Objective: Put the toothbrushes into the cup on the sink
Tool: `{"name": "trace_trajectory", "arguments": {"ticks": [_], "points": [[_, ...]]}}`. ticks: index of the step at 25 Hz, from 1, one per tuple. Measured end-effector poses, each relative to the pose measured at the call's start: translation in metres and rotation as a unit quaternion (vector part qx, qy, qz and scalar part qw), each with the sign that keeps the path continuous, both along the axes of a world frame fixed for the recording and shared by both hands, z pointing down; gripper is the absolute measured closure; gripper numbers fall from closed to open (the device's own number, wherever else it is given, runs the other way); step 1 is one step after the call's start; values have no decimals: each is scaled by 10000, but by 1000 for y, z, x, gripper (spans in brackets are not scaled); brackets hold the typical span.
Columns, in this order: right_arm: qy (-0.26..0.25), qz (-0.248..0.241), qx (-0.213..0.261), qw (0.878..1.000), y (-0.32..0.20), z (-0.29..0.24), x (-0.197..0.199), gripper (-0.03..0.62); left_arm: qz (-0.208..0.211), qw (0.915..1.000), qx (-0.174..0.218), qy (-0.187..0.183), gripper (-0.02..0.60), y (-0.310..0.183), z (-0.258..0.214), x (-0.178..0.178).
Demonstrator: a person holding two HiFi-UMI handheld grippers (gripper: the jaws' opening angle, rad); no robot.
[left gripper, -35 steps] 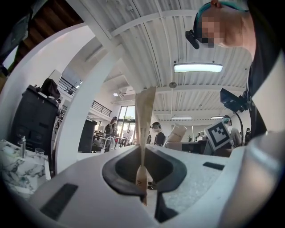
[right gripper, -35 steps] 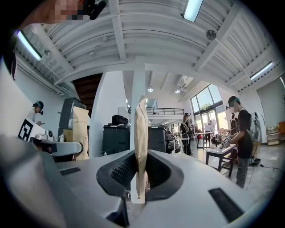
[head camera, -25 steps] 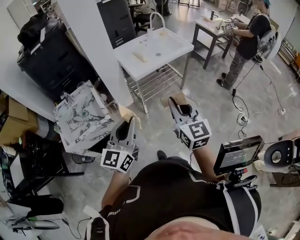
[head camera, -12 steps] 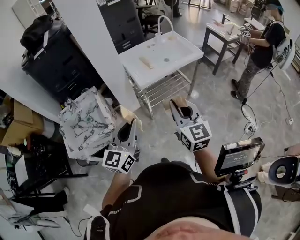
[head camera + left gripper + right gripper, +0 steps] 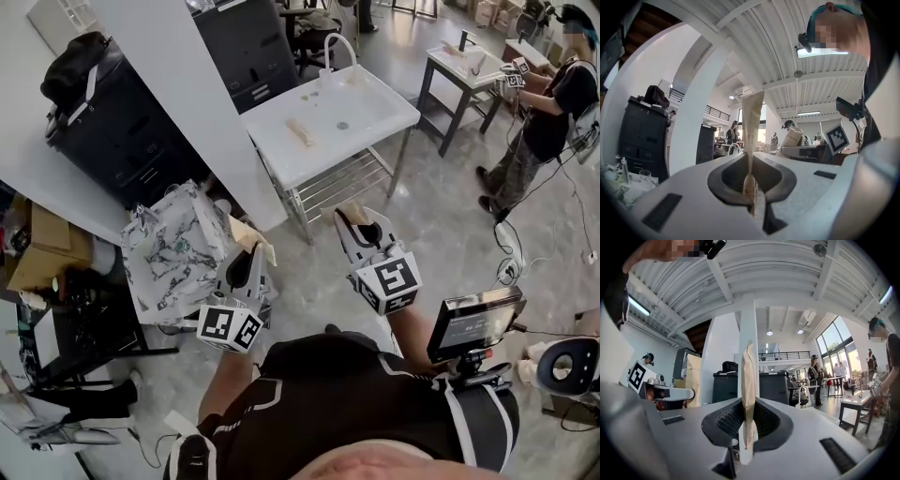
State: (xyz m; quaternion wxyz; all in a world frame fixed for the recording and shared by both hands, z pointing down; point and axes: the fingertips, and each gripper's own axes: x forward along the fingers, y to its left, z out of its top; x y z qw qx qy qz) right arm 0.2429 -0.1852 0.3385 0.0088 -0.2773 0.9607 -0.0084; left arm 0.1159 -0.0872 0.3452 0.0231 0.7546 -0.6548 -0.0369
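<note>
Two claws point level and forward, side by side, and each is nearly closed on a flat tan strip that stands upright between its jaws. The left claw [image 5: 247,242] pinches the left strip [image 5: 752,122] low down, and the right claw [image 5: 356,212] grips the right strip [image 5: 748,390] the same way. I take both strips for toothbrushes in paper sleeves.

Against a second ago, the white sink [image 5: 375,98] looks larger and sits closer ahead of the claw tips. The marbled bag [image 5: 173,246] has come up just beside the left claw. The grips look the same, with each strip standing as it did. This reads as the walk-up, with the load secure.

The sink is still well apart from both claws, beyond their tips and more in line with the right one. Another tan piece [image 5: 298,131] lies on the counter top, short of the tap [image 5: 339,47]. The cup is too small to pick out here, so finding it comes first once the claws are near.
</note>
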Motion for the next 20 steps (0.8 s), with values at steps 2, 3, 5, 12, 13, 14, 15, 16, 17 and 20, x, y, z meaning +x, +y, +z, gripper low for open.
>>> {"name": "trace_trajectory", "arguments": {"ticks": [2,3,5,12,13,14,15,16,17,20], "points": [[8,-90,15,10000,-6,1,-8,539,-86,10000,13,-40,554,-3,-1,-7],[-5,-122,13,9999,-8,1,-13,539,-129,9999,24,-43,554,-4,-1,-12],[-32,-202,-2,9998,-9,1,-27,539,-212,9998,35,-28,554,-3,0,-22],[5,-549,121,9984,0,-5,-91,539,-517,9986,142,43,554,11,0,-76],[6,-575,126,9983,2,-5,-101,539,-556,9983,168,40,554,14,0,-86],[7,-600,125,9981,3,-5,-112,539,-599,9980,192,23,554,17,-1,-96],[12,-626,128,9980,4,-6,-124,539,-647,9977,212,-4,554,21,-3,-108],[27,-652,142,9978,4,-7,-136,539,-694,9973,227,-25,554,23,-5,-120],[52,-672,164,9976,5,-9,-148,539,-734,9970,238,-32,554,26,-6,-132],[66,-677,165,9975,6,-13,-184,539,-782,9967,233,-30,554,32,-6,-166]]}}
